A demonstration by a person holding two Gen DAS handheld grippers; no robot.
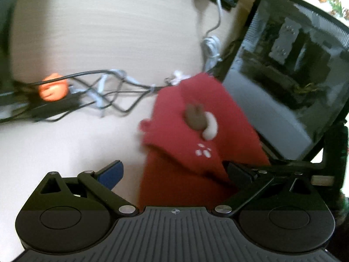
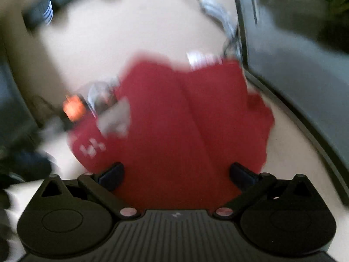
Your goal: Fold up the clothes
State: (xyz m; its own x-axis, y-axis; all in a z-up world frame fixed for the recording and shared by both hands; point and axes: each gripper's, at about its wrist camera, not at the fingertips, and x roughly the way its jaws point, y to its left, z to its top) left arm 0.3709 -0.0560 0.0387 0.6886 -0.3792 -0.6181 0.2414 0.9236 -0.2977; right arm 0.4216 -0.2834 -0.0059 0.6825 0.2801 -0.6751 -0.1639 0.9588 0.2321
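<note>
A red garment (image 1: 192,144) with a brown and white patch and small white marks lies rumpled on the light wooden table (image 1: 98,32), right of centre in the left wrist view. My left gripper (image 1: 174,172) is open, its jaws wide apart, with the cloth lying between and under them. In the blurred right wrist view the same red garment (image 2: 181,120) spreads across the middle. My right gripper (image 2: 176,173) is open too, its fingers spread over the near edge of the cloth. Neither gripper holds anything.
A dark monitor (image 1: 290,76) stands tilted at the right, close to the garment. Tangled black and white cables (image 1: 113,89) and a small orange figure (image 1: 53,87) lie to the left. A white cable (image 1: 213,32) runs toward the back of the table.
</note>
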